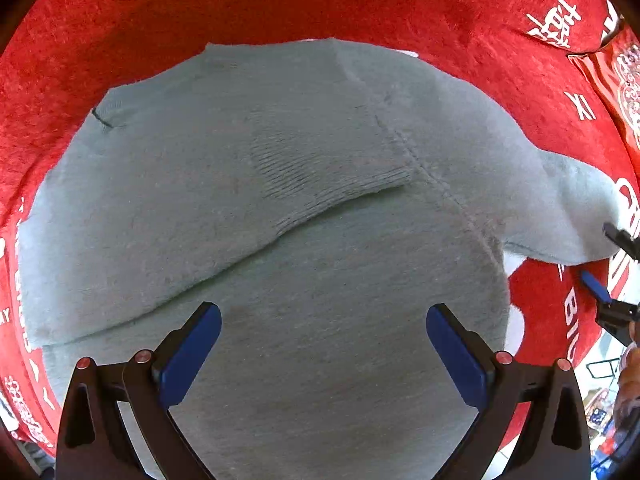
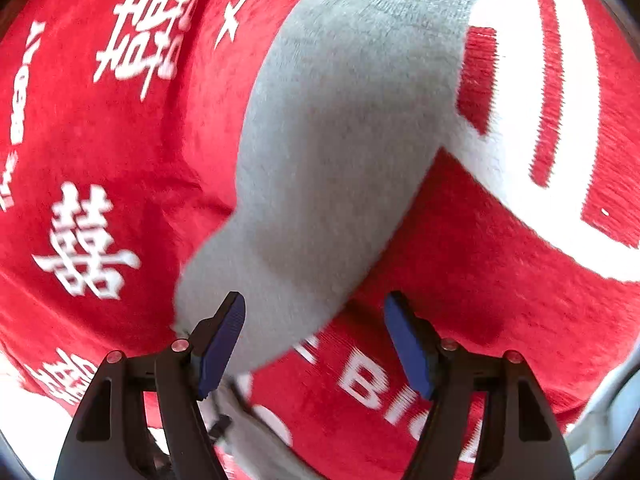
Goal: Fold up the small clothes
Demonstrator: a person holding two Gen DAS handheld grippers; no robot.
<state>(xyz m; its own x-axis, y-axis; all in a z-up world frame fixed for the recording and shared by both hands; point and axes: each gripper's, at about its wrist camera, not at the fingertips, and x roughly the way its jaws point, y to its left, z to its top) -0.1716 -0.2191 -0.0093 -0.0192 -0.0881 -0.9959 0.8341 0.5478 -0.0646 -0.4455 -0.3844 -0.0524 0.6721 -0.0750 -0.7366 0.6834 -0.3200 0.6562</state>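
A small grey-green knit sweater [image 1: 280,184] lies on a red cloth. One sleeve is folded across its body; the other sleeve [image 1: 560,208] stretches out to the right. My left gripper [image 1: 324,356] is open and empty, just above the sweater's body. My right gripper [image 2: 316,340] is open, its jaws either side of the end of the outstretched sleeve [image 2: 332,160], not closed on it. The right gripper also shows at the right edge of the left wrist view [image 1: 612,264].
The red plush cloth [image 1: 120,20] with white lettering covers the whole surface [image 2: 480,260]. A red patterned packet [image 1: 616,80] lies at the far right. The cloth's edge and floor clutter show at the lower right [image 1: 600,380].
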